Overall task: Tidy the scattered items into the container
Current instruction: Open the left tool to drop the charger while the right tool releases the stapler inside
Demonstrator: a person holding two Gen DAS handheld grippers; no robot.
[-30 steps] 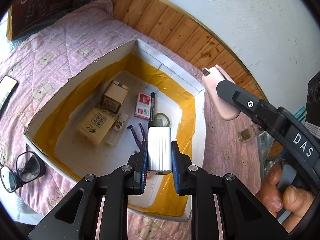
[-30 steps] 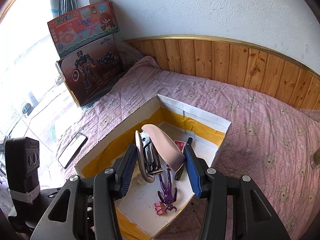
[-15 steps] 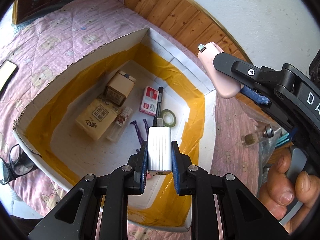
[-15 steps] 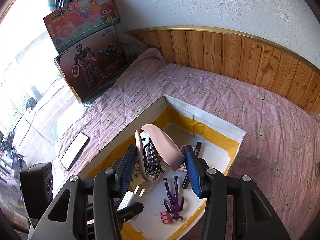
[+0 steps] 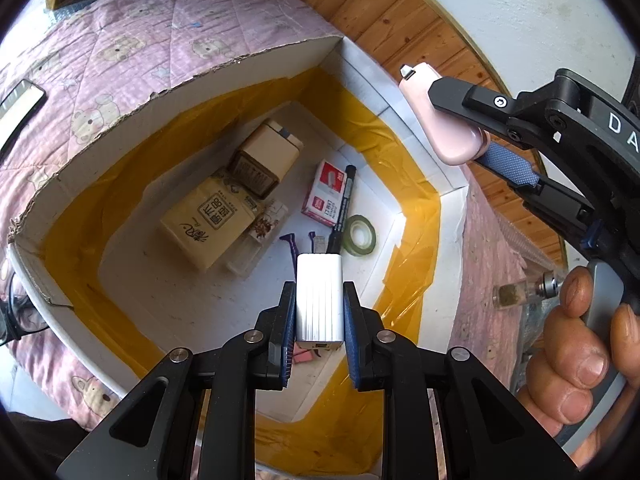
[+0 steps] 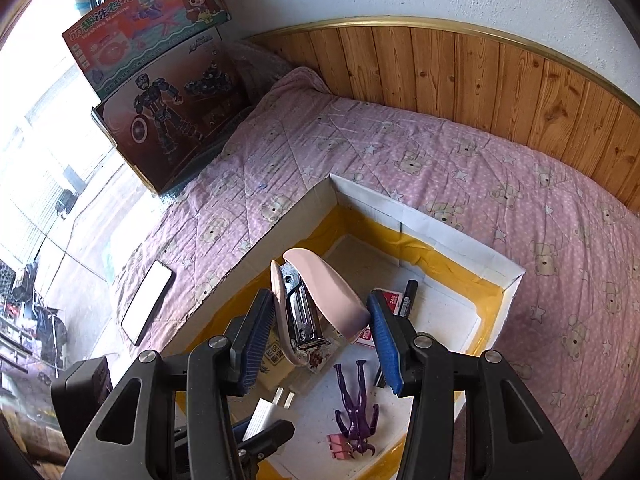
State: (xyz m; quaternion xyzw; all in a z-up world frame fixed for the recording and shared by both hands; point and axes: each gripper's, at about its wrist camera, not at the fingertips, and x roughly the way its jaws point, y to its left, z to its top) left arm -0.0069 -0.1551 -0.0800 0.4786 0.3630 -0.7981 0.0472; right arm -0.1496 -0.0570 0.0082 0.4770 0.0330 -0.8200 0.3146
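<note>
Two items are held over the open cardboard box [image 5: 256, 54]: the left gripper [image 5: 319, 320] clamps a white charger [image 5: 320, 298], and the right gripper [image 6: 322, 334] clamps a pink stapler [image 6: 316, 300]. Both are at the release step, in my judgement. Next, each needs lowering toward bare floor before its jaws part.

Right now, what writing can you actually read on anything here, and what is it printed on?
"Washing Machine": upper toy box, with large Chinese characters too distorted to quote.
"DA", cut off: right gripper's arm.
Tissue pack, red staple box, black pen: print too small or blurred.
</note>
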